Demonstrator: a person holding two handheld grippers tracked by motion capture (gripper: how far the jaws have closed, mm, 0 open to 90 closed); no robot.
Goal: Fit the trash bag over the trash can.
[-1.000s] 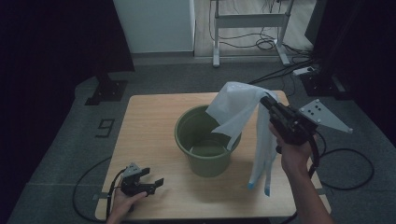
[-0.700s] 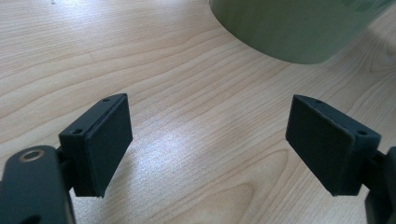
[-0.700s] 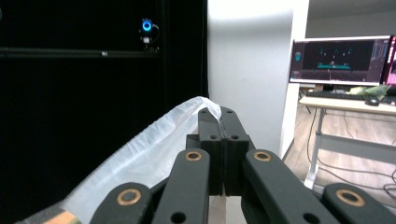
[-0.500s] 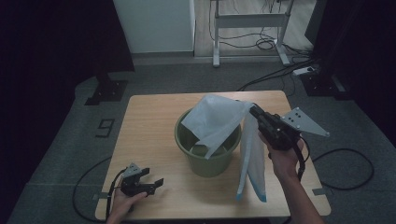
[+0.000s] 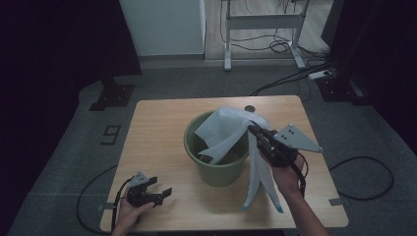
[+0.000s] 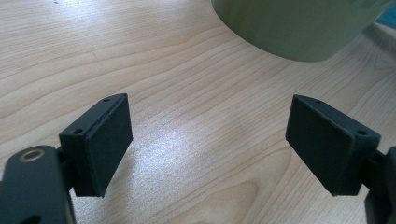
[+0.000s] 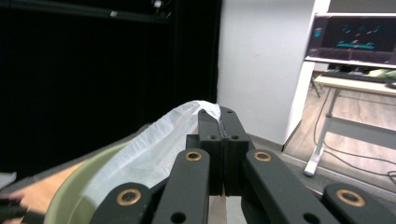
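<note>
Over the past second the right tool (image 5: pixel 256 132), its jaws pressed together on a fold of the thin white plastic bag (image 5: pixel 223 132), has come down and in toward the round green plastic bucket (image 5: pixel 216 157), so the bag, which hung well above the rim a moment ago, now drapes across the bucket's mouth, with one long tail trailing down outside onto the pale wooden counter (image 5: pixel 157 132). This looks like lining the bucket; the bag is at the opening but not yet spread over the rim. The left tool (image 5: pixel 156 194) has stayed resting near the counter's front edge. The right gripper view shows the film pinched flat between the pads; the left gripper view shows the other jaws spread with nothing between them, and the bucket wall just ahead.
</note>
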